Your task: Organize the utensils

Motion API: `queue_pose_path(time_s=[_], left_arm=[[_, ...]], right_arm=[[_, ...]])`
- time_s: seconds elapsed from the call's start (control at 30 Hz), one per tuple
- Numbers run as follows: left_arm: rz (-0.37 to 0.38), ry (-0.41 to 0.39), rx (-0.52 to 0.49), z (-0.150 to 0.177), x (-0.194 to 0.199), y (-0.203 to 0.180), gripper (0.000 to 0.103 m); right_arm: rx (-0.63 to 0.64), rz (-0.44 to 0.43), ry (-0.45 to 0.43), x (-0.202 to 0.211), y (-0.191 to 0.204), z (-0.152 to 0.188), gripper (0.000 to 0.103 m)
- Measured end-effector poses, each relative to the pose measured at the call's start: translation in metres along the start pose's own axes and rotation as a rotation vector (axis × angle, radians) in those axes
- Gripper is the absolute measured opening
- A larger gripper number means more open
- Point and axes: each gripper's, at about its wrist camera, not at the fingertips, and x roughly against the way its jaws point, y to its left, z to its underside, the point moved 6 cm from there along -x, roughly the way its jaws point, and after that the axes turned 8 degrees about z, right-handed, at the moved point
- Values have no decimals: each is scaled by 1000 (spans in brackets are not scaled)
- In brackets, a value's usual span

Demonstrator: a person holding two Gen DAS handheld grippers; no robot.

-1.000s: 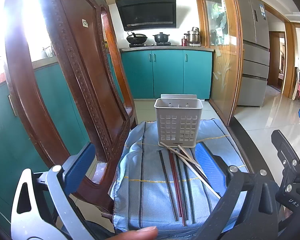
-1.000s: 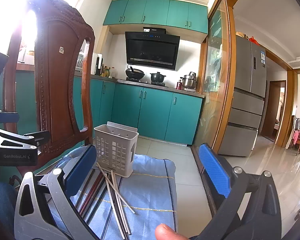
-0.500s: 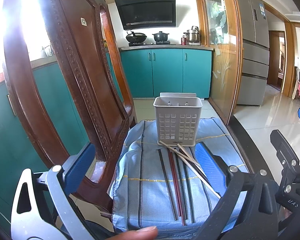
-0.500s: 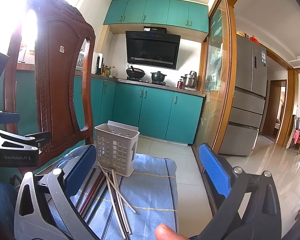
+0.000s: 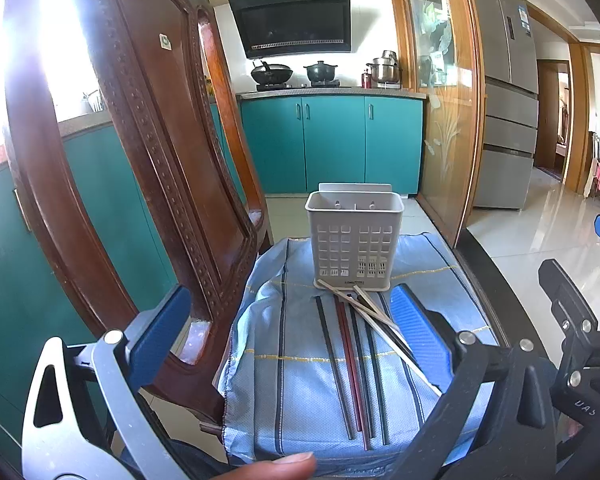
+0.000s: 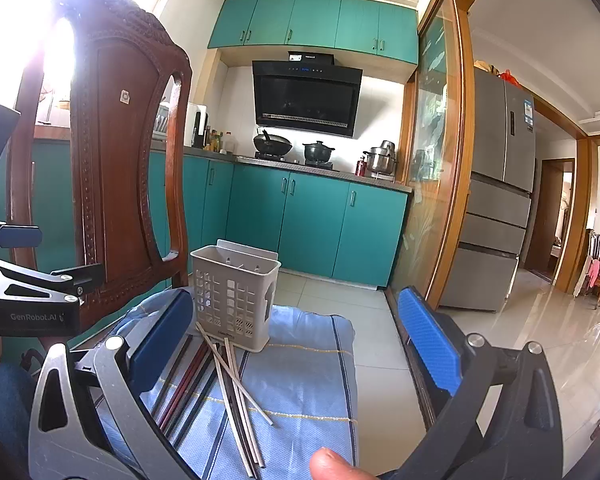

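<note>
Chopsticks point(image 5: 356, 356) loose on a blue cloth point(image 5: 300, 380), fanned out just ahead of and between the spread fingers of the left claw point(image 5: 288, 336); long axes roughly along the claw's forward line, far tips touching the foot of the white basket point(image 5: 356, 236) straight ahead. Right claw point(image 6: 296, 344) likewise spread wide, empty, chopsticks ahead and left of its centre. Left claw judged nearer. Versus the earlier frame: almost unchanged, only a slight drift of view.
</note>
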Motion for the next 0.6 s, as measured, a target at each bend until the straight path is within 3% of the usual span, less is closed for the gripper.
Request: queue_pose_path(time_s=[0.6], left_arm=[[2, 22, -1, 3, -4, -1, 99]], right_arm=[[15, -8, 5, -1, 0, 2, 100]])
